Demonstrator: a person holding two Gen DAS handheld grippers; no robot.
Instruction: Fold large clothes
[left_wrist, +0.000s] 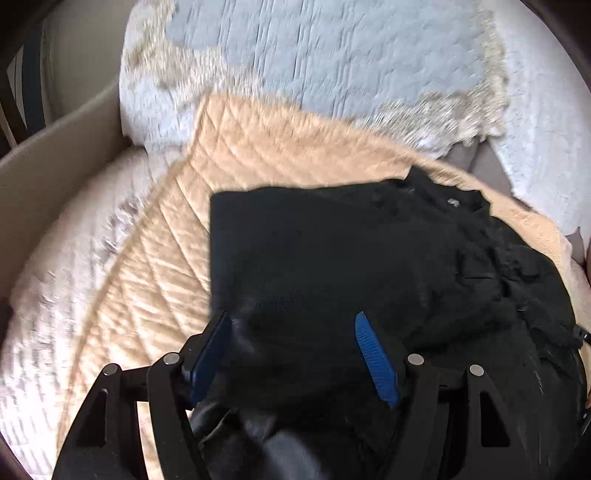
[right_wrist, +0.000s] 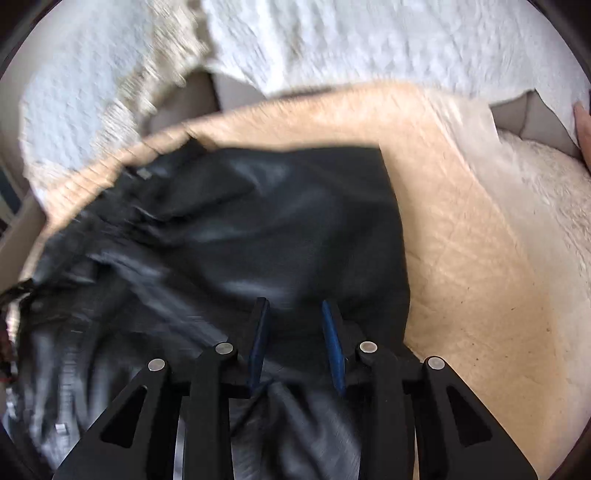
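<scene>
A black, smooth-fabric garment (left_wrist: 332, 258) is seen spread over a tan quilted blanket (left_wrist: 155, 258) on a bed covered with a white textured bedspread (left_wrist: 332, 55). At left, the left hand-held gripper (left_wrist: 291, 325) is held wide over the garment's near edge, with dark cloth lying between its blue pads (left_wrist: 376, 362), though no closed grip is shown. At right, the right hand-held gripper (right_wrist: 295, 325) is narrowly parted over the same black cloth. A straight folded edge is shown on one side; the opposite side is left bunched, so folding is judged partly done.
</scene>
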